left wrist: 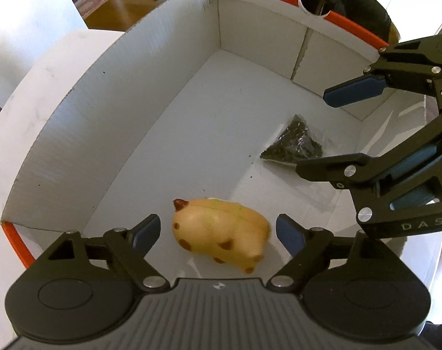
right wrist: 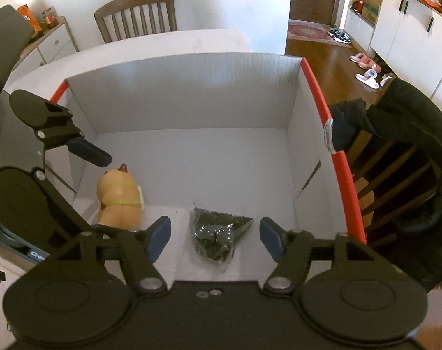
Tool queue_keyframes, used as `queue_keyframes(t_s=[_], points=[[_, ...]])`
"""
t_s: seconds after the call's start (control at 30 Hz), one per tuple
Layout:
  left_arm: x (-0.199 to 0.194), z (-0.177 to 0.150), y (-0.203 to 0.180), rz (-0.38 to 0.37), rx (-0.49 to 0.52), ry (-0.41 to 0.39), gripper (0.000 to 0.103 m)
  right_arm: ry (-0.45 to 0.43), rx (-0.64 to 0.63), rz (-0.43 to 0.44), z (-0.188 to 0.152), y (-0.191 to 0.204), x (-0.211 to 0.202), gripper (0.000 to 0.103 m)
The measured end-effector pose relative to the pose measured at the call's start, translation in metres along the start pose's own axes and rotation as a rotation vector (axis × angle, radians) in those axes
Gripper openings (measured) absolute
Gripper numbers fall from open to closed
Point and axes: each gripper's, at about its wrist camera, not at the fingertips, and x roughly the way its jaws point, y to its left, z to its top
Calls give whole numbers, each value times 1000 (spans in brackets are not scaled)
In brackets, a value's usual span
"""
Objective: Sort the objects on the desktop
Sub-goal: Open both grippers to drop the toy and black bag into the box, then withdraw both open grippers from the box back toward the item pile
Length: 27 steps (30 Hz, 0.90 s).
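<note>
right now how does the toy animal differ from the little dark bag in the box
Colour: the toy animal is tan with brown spots, while the bag is clear plastic packed with small black bits.
Shape: the toy is plump and rounded; the bag lies flat and crumpled, roughly triangular.
Place: the toy sits between the open left gripper's fingers, the bag between the open right gripper's.
Both lie loose on the floor of the white box.

Matt corrugated cardboard box [left wrist: 110, 110], glossy smooth toy animal [left wrist: 221, 230], crinkly clear plastic bag [right wrist: 218, 233]
</note>
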Motion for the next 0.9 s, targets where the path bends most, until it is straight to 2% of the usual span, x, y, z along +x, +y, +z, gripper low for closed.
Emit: queue_keyframes(t_s=[0.17, 0.2, 0.4, 0.67, 0.9], points=[[-11, -5, -3, -3, -20, -36, 86, -19, 8, 0, -2, 5, -9, 71], [-8, 2, -5, -3, -27, -44, 86, -23, 12, 2, -2, 4, -11, 71], [-17, -1, -3, 4, -76, -132, 86, -65, 48, 23, 1, -1, -30, 74], [-58, -26, 2, -5, -146, -261, 86, -135, 58, 46, 2, 11, -59, 77], [-90, -54, -2, 25, -156, -363, 86, -189, 47, 44, -1, 35, -83, 81]])
